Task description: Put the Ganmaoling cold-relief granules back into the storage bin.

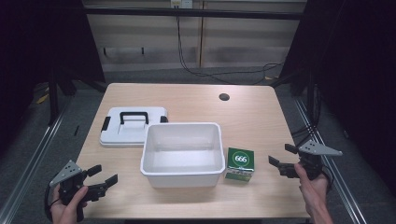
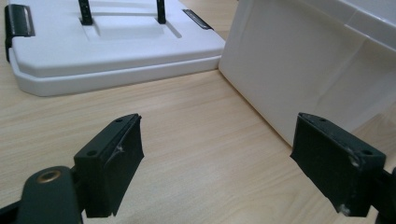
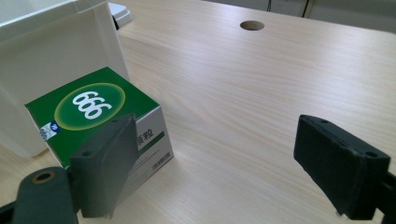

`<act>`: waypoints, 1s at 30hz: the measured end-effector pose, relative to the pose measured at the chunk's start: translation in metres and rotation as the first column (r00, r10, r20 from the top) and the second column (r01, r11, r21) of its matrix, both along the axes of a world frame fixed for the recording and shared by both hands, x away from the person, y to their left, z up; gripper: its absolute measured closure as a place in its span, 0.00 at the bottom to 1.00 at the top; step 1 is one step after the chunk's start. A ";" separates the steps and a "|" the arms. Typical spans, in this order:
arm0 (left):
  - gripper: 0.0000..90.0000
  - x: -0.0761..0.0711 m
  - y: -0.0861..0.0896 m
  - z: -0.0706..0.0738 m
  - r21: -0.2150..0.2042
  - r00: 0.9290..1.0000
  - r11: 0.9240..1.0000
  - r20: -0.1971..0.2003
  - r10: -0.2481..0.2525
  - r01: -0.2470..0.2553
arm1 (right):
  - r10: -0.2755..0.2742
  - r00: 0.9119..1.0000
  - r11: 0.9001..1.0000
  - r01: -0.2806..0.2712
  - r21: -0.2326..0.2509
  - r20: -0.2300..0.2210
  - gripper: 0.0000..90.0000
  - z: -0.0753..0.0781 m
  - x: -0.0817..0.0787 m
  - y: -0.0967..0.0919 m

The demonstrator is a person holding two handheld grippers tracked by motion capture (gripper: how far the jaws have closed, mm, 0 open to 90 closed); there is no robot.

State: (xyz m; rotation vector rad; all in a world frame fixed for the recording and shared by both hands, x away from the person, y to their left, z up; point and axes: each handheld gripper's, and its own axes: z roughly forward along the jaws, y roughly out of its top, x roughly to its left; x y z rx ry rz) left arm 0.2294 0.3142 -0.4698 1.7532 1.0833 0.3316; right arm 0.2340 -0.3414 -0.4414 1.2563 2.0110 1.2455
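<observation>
High view: my two grippers wait with jaws wide and empty, the small green cardboard box marked 666 [image 1: 240,163] just right of the white plastic tub [image 1: 182,154].
I judge the box light, stiff, a little crushable; my right gripper [image 1: 280,163] should take its two side faces. My left gripper [image 1: 102,179] is left of the tub.

My table [image 1: 196,100] is pale wood-grain laminate, smooth with a soft sheen. The white bin [image 1: 182,151] at frame centre looks like smooth, slightly glossy plastic, as does the lid [image 1: 133,126] to its upper left. The green box [image 1: 240,163] is glossy printed card. My pads [image 2: 109,170] are matt black, scuffed.
</observation>
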 end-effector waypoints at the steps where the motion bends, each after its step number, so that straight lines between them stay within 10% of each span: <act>1: 0.18 0.000 0.000 0.000 0.004 1.000 1.000 0.001 -0.003 0.003 | -0.004 1.000 1.000 0.004 0.005 -0.013 0.15 -0.001 0.000 0.000; 16: 0.18 0.000 -0.003 -0.002 0.006 1.000 1.000 -0.011 -0.003 0.003 | 0.126 0.986 0.992 -0.124 0.023 -0.112 0.15 0.002 0.003 0.003; 30: 0.18 0.000 -0.003 -0.002 -0.001 1.000 1.000 -0.010 -0.006 0.006 | 0.214 0.967 0.971 -0.227 -0.079 -0.138 0.15 0.031 0.010 0.020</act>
